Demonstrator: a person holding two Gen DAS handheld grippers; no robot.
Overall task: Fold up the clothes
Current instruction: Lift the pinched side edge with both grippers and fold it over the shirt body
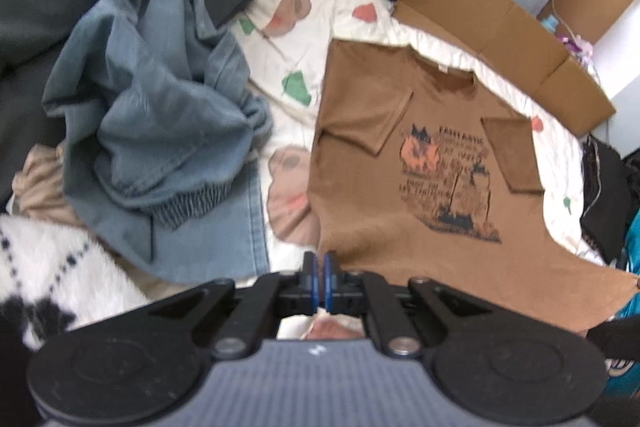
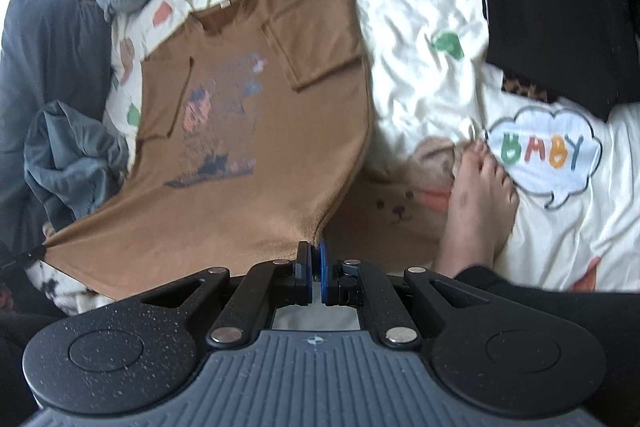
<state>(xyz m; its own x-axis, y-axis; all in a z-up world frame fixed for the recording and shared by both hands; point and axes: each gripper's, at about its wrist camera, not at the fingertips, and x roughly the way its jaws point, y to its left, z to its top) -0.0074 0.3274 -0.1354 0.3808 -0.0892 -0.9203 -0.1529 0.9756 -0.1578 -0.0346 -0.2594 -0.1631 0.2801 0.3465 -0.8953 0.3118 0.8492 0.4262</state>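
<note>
A brown graphic T-shirt (image 1: 420, 163) lies mid-frame on the cartoon-print bed sheet (image 2: 420, 27), sleeves folded inward. Left hand-held gripper (image 1: 320, 267) and right hand-held gripper (image 2: 315, 259), angled steeply down, seem clenched on its hem corners. Lift evenly, keeping the hem taut, toward the collar.

My tongs (image 1: 320, 269) are matt black plastic; the brown T-shirt (image 1: 400, 187) is soft matt cloth; the bedsheet (image 2: 420, 39) is wrinkled cotton.
</note>
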